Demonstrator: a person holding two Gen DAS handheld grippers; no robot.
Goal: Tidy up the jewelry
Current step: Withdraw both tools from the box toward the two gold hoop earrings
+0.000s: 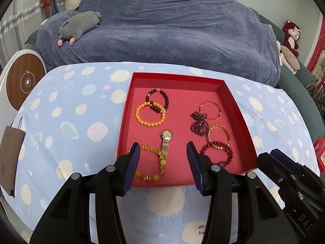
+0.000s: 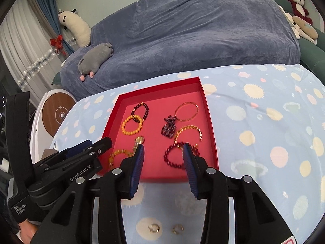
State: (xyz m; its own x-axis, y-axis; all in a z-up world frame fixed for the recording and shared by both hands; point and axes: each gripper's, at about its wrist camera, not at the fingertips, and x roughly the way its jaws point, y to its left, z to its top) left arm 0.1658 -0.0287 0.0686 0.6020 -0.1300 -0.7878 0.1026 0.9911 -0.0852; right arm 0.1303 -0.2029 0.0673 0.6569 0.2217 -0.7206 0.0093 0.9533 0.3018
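A red tray [image 1: 174, 77] [image 2: 211, 122] on the spotted blue cloth holds several bracelets. On its left lie a dark bead bracelet [image 1: 157, 98], a yellow bead bracelet [image 1: 150, 113], a gold watch [image 1: 166, 142] and an amber bracelet [image 1: 151, 162]. On its right lie a thin gold bangle [image 2: 186, 111], a dark purple bead cluster [image 2: 168, 129], a gold chain bracelet [image 2: 189, 133] and a red bead bracelet [image 2: 178, 154]. My left gripper [image 1: 163, 148] is open above the watch and amber bracelet. My right gripper [image 2: 163, 149] is open above the red bead bracelet. Two small gold rings [image 2: 154, 228] [image 2: 178, 229] lie on the cloth in front of the tray.
A sofa under a blue-grey cover [image 1: 162, 30] stands behind the table with a grey plush toy [image 1: 79, 26]. A round white-and-wood device [image 1: 24, 81] is at the left. A brown paper bag [image 1: 10, 158] stands at the table's left edge.
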